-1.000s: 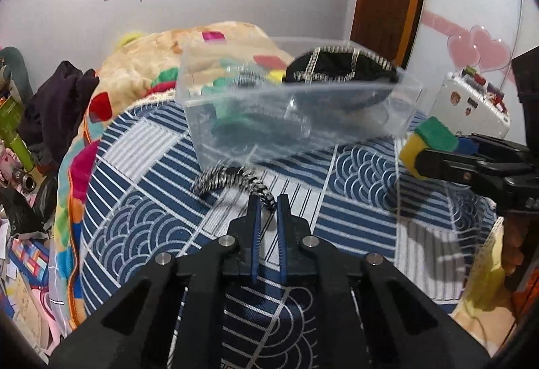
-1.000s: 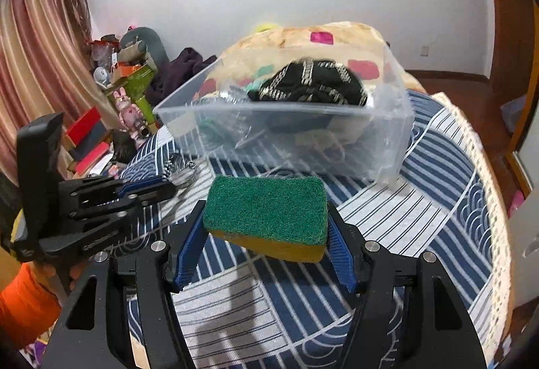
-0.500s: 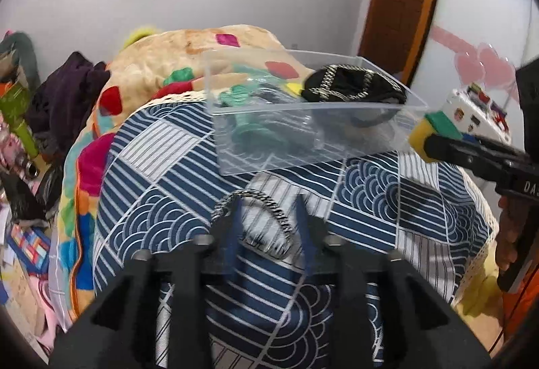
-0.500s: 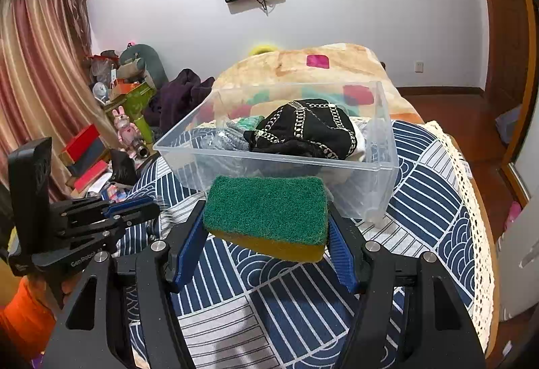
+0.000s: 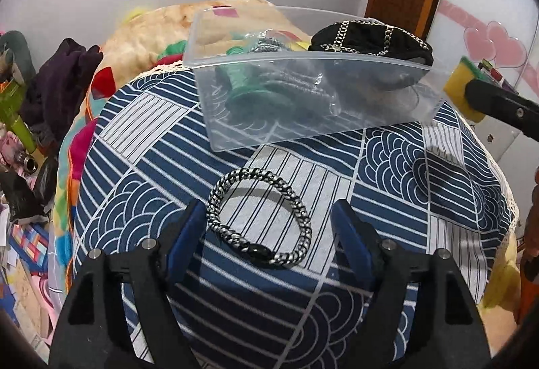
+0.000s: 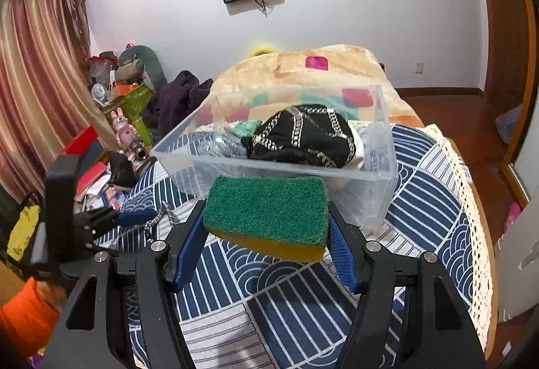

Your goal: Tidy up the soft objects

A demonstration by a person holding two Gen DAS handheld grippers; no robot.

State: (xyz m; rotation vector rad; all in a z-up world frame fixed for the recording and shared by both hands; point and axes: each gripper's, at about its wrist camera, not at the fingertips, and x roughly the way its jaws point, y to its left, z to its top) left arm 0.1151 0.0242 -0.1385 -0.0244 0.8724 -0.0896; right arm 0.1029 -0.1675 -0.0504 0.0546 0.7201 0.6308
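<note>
Sponge (image 6: 266,212), green scrub face up and yellow body under, is clamped by its short ends in my right hand-held gripper (image 6: 267,236), lower centre of the right wrist frame. Long axis runs left-right across the frame, roughly parallel to the near wall of the clear plastic bin (image 6: 377,180). Bin sits directly ahead, upper centre, near wall just past the sponge. Black chain-print fabric (image 6: 303,136) fills its right side; left half looks emptier. My read: sponge goes forward and up over that wall, and the rim sits above the sponge's top edge in frame, so lift first.

Left hand-held gripper (image 5: 269,227) is spread wide, gripping nothing. Braided bracelet (image 5: 259,217) lies flat on the blue patterned tablecloth (image 5: 404,167), between the fingers, lower centre of the left wrist frame. Contact with the pads unclear. Bin is ahead there too.

Right hand is nearer the bin and loaded, so it drops first.
</note>
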